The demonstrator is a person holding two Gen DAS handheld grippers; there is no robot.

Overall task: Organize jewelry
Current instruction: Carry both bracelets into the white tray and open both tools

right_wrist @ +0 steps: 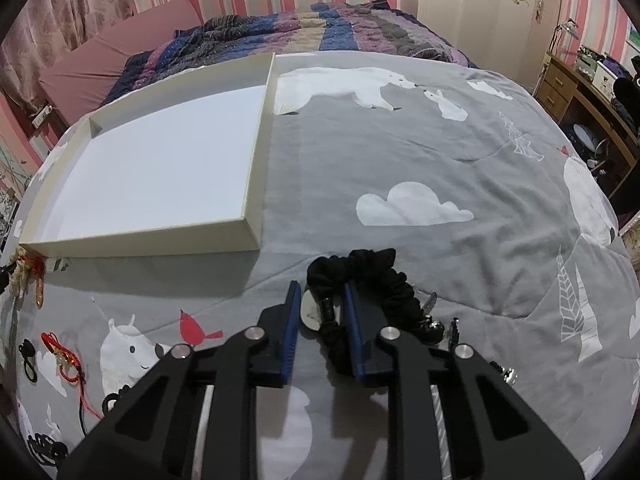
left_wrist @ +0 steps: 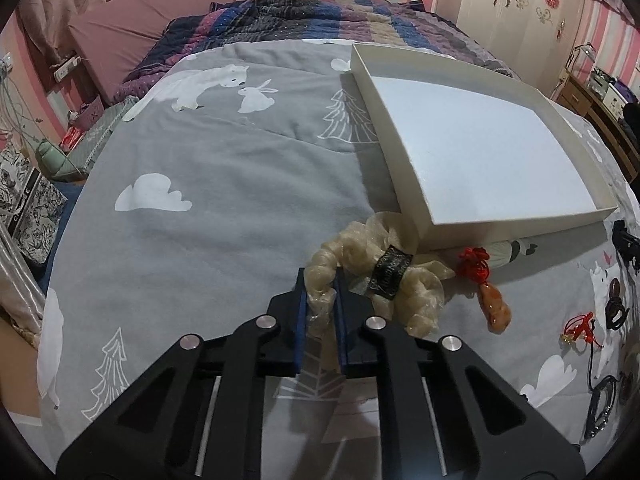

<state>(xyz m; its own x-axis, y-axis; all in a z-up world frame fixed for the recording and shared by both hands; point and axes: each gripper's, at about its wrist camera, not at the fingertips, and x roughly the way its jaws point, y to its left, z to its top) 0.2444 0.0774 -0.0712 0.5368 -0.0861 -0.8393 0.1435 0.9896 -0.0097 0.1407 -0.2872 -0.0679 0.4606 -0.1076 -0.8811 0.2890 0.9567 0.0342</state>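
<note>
Left wrist: left gripper [left_wrist: 322, 292] tilted down, clamping cream scrunchie [left_wrist: 360, 268].

A bed carries a grey blanket [right_wrist: 400, 152] printed with polar bears, clouds and trees. On it lie an open white box [right_wrist: 262, 160], a cream scrunchie [left_wrist: 360, 256], a black scrunchie [right_wrist: 380, 276], a red-tasselled orange pendant [left_wrist: 494, 304] and small dark hair ties [left_wrist: 618, 312].

Both grippers are the same build: the left gripper [left_wrist: 322, 294] and right gripper [right_wrist: 322, 300] are chunky matte black plastic with blue strips lining the inner faces of the fingers. Each one's got four round silver pivot pins, triangular cutouts in the linkage arms, and shiny metal rails underneath.
</note>
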